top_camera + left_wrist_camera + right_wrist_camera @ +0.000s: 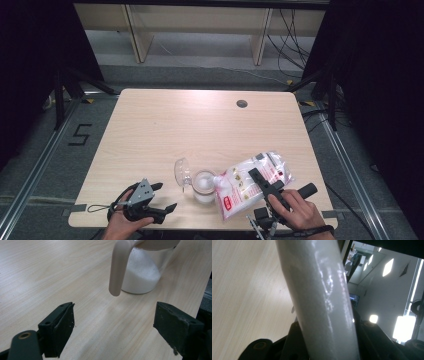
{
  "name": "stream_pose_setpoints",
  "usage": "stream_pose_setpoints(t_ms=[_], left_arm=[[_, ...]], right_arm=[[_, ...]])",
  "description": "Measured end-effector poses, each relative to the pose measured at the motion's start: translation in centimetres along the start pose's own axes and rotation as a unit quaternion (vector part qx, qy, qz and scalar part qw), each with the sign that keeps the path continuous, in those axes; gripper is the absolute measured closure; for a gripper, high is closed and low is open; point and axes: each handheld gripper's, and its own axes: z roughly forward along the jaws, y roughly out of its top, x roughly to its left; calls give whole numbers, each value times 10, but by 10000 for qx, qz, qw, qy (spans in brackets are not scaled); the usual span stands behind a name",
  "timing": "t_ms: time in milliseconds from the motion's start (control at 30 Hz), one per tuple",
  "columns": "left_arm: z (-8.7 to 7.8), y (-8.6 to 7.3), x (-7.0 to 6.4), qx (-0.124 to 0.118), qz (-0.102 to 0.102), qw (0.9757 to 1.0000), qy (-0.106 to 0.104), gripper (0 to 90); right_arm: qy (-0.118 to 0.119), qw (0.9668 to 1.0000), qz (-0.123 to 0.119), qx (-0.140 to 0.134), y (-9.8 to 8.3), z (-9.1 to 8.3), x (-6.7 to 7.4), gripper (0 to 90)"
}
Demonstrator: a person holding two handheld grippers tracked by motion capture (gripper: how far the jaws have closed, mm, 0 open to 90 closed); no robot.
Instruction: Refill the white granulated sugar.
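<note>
A clear jar partly filled with white granules stands near the table's front edge, its hinged lid flipped open to the left. A plastic bag of white granules with red print lies tilted to its right, one corner at the jar's mouth. My right gripper is shut on the bag; in the right gripper view the white bag sits pinched between the jaws. My left gripper rests open left of the jar with nothing in it. In the left gripper view the jar and its beige handle lie just beyond the open gripper.
The wooden table has a cable hole at the back right. Dark curtains hang on both sides, and cables run on the floor behind the table. A floor mark "5" lies to the left.
</note>
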Motion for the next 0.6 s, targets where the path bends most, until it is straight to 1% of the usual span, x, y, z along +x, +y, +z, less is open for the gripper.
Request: stream_pose_setpoints(t_ms=[33,67,100,133,167,200,233,267,300,333,367,400,433,467,500,533,567,600], left_arm=[[0,0,0,3,-36,10000,-10,164],[0,0,0,63,13,10000,-7,164],[0,-1,-1,20,-18,10000,-17,164],[0,0,-1,19,8,10000,-6,164],[-1,0,1,67,107,9999,34,164],[-1,0,1,74,64,9999,28,164],[0,0,0,30,-6,10000,-12,164],[0,-1,-2,1,-41,10000,18,164],[1,-1,-1,-7,-25,10000,-23,164],[0,0,-1,32,5,10000,-22,164],[0,0,0,24,44,10000,1,164],[0,0,0,45,35,10000,-13,164],[0,0,-1,20,-7,10000,2,164],[0,-1,-1,4,-26,10000,-15,164],[0,-1,-1,8,-19,10000,-33,164],[0,0,0,26,39,10000,12,164],[0,0,1,79,67,9999,9,164],[0,0,1,86,54,9999,12,164]], right_arm=[[70,10000,38,24,1,-1,0,721],[79,10000,-22,-11,3,0,-1,721],[26,9999,-71,-74,4,1,-1,721],[85,10000,-24,-45,5,0,-1,720],[79,9999,-50,-82,6,1,-1,721],[9,9999,-27,-112,7,2,-1,720],[32,9999,9,-101,7,2,0,720],[54,9999,-41,-82,7,2,-1,721],[65,9999,-60,-75,6,2,-2,721],[19,10000,52,-46,5,2,0,721],[81,10000,-10,8,4,2,-1,721],[27,10000,-13,-27,2,2,-1,721],[89,9999,31,41,1,1,0,721],[4,9999,-97,-47,-1,1,-1,722],[36,9999,116,82,-1,-1,1,722],[42,9999,109,79,-1,-1,1,722],[14,10000,58,29,-1,-1,0,722],[22,10000,36,7,-1,-1,-1,722]])
